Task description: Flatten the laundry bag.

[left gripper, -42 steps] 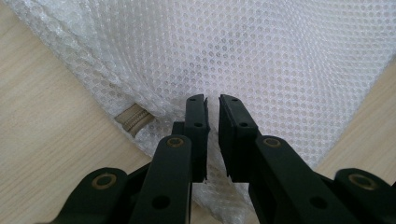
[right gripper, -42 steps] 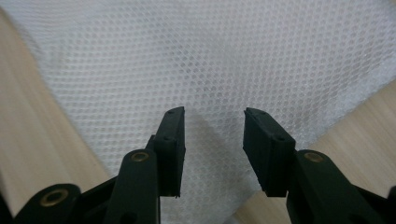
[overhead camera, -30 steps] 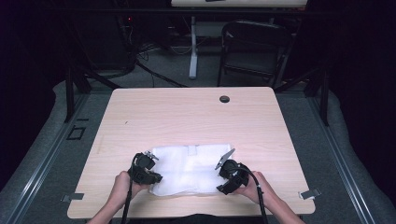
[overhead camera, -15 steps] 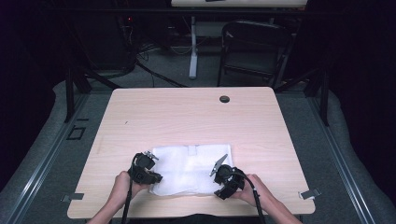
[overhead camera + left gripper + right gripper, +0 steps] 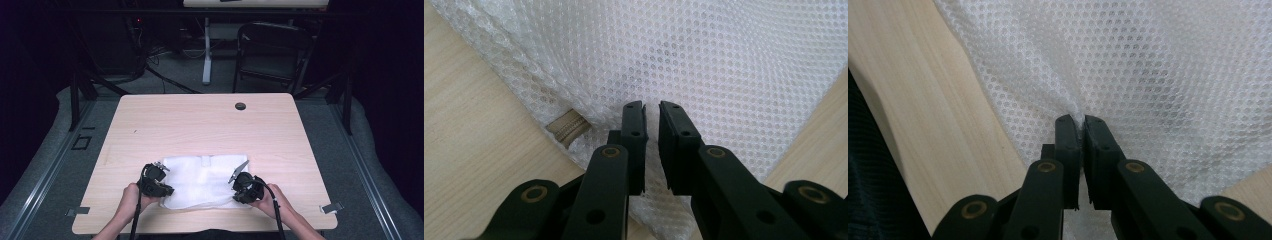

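Note:
A white mesh bag lies flat near the table's front edge. My left gripper holds its near left corner. In the left gripper view the left gripper is shut on a pinch of the mesh bag, next to a tan zipper end. My right gripper is at the bag's near right corner. Its jaws have just been closing, and in the right gripper view the right gripper pinches a puckered fold of the mesh bag.
The wooden table has a round black cable hole near its far edge. A dark chair and a table leg stand on the floor behind it. A person's hands come in from the front edge.
The right gripper's jaws have closed onto the bag's near right edge. The bag's right side has settled into a flatter outline. The left gripper has stayed where it was.

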The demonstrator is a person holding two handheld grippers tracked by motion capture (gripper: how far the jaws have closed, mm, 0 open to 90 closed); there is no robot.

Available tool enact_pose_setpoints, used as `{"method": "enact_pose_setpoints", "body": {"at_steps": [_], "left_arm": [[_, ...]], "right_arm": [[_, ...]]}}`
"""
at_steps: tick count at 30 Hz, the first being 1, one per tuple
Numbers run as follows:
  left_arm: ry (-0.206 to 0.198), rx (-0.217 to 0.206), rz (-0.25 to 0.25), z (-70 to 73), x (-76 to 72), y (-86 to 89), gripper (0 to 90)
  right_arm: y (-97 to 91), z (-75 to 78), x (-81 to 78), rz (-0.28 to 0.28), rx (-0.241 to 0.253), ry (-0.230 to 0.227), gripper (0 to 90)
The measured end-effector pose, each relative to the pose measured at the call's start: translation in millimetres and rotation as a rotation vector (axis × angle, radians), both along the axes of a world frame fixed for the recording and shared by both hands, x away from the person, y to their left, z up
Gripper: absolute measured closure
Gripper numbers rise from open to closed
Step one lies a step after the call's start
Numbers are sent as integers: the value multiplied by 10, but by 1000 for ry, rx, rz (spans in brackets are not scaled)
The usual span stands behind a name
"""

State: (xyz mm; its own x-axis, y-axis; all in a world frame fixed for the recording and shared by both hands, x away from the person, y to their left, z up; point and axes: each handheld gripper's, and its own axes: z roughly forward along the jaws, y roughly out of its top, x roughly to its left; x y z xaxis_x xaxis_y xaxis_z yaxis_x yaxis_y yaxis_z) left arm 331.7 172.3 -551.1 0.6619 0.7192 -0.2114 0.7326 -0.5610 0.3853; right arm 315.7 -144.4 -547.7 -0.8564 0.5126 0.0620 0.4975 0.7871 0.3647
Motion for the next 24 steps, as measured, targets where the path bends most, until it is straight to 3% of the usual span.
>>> {"method": "enact_pose_setpoints", "body": {"at_steps": [3,8,11,14,16,18,21,24], "left_arm": [[-4,-4,-4,1,-2,1,804],[-5,-5,2,5,10,17,795],[-7,-8,-2,17,15,28,758],[-14,-8,-3,39,14,40,720],[-23,-3,-1,73,11,53,627],[-43,5,4,116,6,66,449],[-81,4,14,183,-10,104,397],[-119,-27,29,257,-38,156,326]], "right_arm": [[-5,36,-10,3,1,-8,862],[-18,160,-40,-11,52,-23,864],[-66,228,-9,-42,114,-21,865],[-76,257,-10,-36,116,-31,865],[-74,285,-19,-35,120,-37,865],[-88,330,-13,-34,133,-51,865],[-105,360,3,-25,136,-53,865],[-125,390,4,-41,157,-67,865]]}}
